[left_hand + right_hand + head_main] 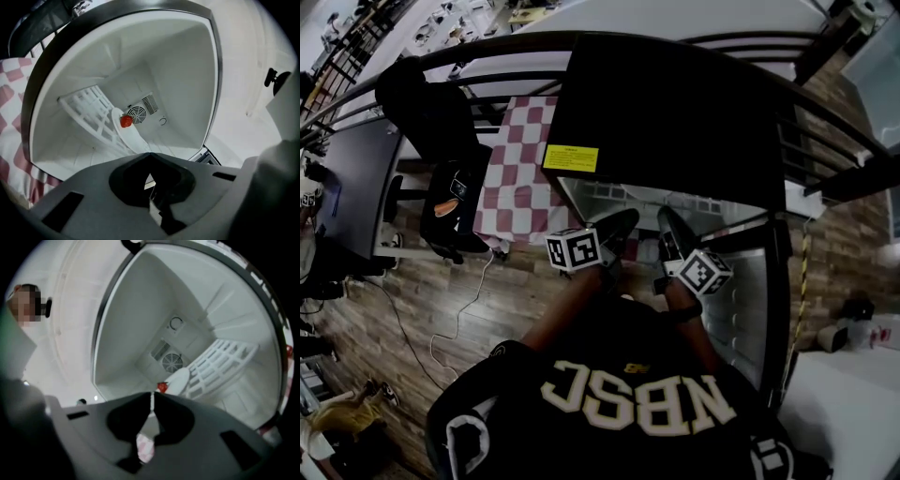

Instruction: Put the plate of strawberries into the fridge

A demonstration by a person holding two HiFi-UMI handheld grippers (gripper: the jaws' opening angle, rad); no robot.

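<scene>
A white plate (130, 137) with one red strawberry (125, 121) showing on it rests on the white wire rack (89, 111) deep inside the open fridge (666, 103). The right gripper view shows the same plate (178, 379) and strawberry (162, 387). My left gripper (149, 155) is shut and holds nothing, just outside the fridge opening and pointing in. My right gripper (152, 395) is beside it, also shut and holding nothing. In the head view both grippers, left (626, 219) and right (664, 217), reach into the fridge mouth side by side.
The fridge door (750, 300) stands open to my right. A round fan grille (137, 113) sits in the fridge's back wall. A red-and-white checkered cloth (520, 169) covers the table left of the fridge, with a black chair (441, 122) beyond it.
</scene>
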